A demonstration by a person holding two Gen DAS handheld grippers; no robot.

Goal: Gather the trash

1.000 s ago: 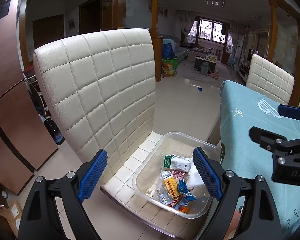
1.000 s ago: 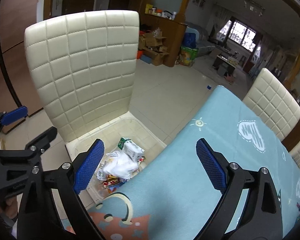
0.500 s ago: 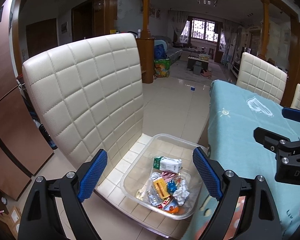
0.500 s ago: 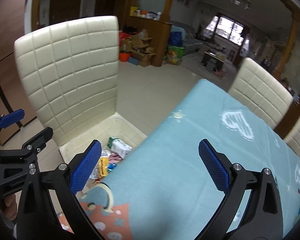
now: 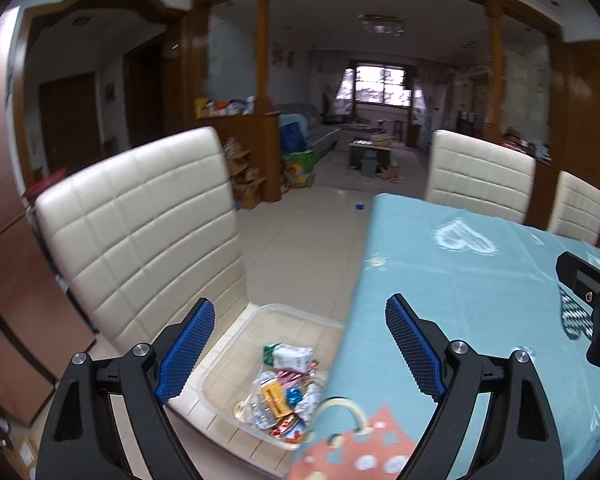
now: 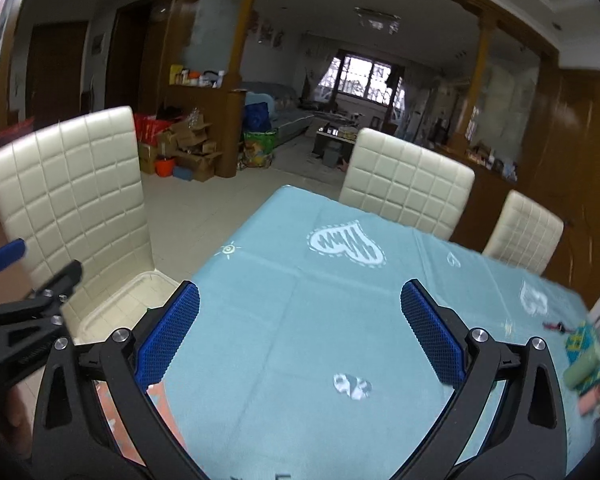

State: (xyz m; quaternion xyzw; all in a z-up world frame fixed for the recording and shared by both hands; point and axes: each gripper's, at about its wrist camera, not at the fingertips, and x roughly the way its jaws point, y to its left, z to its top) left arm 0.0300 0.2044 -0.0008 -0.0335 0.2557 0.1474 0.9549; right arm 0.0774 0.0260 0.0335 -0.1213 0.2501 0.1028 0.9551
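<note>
- Looking along the left tool (image 5: 296, 350), the left wrist view alone shows the clear plastic bin (image 5: 276, 316) that holds the collected trash (image 5: 284, 388); it sits on the seat of the cream quilted chair (image 5: 140, 232), just beside the worktop (image 5: 460, 300) edge, which hides the bin's right side.
- The trash is a loose heap of small wrappers: a white and green carton-like pack on top, with yellow, red, blue and crumpled silvery pieces below it. An exact count of pieces cannot be made.
- The left tool's two blue pads stand wide apart with nothing between them; one hangs over the chair seat, the other over the teal cloth.
- Part of the right tool shows at this view's right edge as black struts.
- Three cream chairs can be counted here: the near one with the bin, and two across the worktop.
- The right wrist view shows little of the bin, only the pale seat of the chair (image 6: 72, 200) at left, but it alone shows a blurred cluster of leftover items (image 6: 584, 360) lying at the far right edge of the worktop (image 6: 300, 320): a green roll-like piece, something teal and yellow, something pink; too smeared to count.
- The right tool (image 6: 300, 334) is spread fully, its jaws just having widened, with only bare teal cloth seen between the pads.
- The left tool appears at this view's left edge, held in a hand (image 6: 8, 420).
- Three cream chairs appear here too.
</note>
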